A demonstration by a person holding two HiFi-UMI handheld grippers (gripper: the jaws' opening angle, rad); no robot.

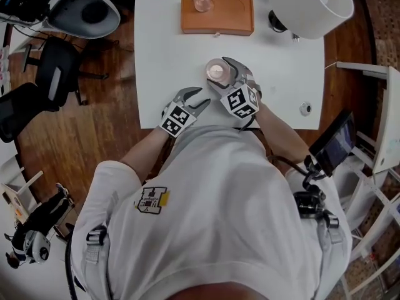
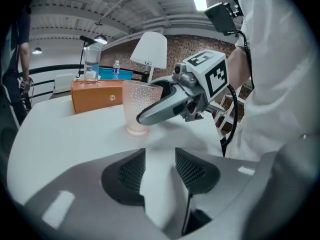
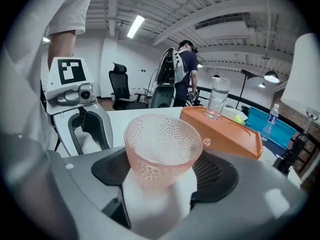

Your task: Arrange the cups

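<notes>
A white rectangular surface stands on a brown wood-plank floor, with black swivel office chairs to its left. A white drum lampshade rises at its far right corner. Long fluorescent tubes light a white beamed ceiling, and a reddish brick wall lies behind.

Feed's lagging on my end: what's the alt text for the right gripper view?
A pink dimpled cup stands upright on the white table between the closing jaws of the right gripper. Behind it, a clear glass stands on an orange box; the left gripper is at the left.
</notes>
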